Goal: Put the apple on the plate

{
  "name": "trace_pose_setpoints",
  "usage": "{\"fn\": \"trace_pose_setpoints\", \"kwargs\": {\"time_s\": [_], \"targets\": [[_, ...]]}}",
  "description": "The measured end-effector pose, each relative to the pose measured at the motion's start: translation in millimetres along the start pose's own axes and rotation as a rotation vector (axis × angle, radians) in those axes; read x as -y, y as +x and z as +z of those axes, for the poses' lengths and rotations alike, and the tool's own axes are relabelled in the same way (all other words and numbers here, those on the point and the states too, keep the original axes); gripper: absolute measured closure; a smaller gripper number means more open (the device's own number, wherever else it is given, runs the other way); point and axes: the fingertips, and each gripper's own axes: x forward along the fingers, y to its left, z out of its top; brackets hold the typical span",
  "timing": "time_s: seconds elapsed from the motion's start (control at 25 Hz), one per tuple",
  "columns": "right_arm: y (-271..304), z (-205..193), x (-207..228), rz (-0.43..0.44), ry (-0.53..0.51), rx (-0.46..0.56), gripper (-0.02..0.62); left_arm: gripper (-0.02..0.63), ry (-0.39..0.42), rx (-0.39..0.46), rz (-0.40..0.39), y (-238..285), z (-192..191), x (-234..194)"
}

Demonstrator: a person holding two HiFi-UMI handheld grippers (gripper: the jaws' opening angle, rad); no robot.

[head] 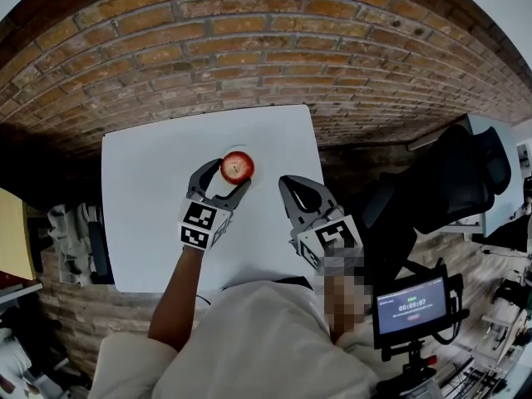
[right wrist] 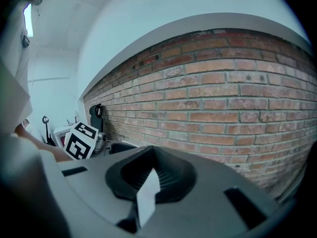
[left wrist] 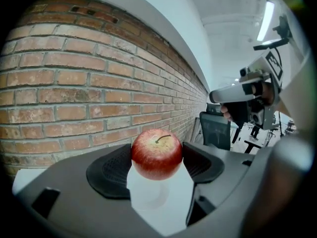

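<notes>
The left hand-held gripper [head: 226,177] was clamped on the apple [head: 237,165], stem up, at the white desk's [head: 150,223] far middle, with the right hand-held gripper [head: 293,191] beside it, closed and empty, and no plate discernible.

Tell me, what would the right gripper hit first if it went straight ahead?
Probably the brick wall: the right gripper, jaws together and empty, points at it over the white table. Depth is unclear.
</notes>
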Motion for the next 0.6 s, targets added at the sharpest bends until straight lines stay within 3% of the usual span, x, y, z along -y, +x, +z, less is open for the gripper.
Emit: {"fn": "trace_pose_setpoints", "kwargs": {"time_s": [0.6], "targets": [[13.1, -14.4, 20.2, -0.006, 0.019, -0.024, 0.594, 0.278, -0.014, -0.092, -0.034, 54.5, -38.4, -2.4]]}}
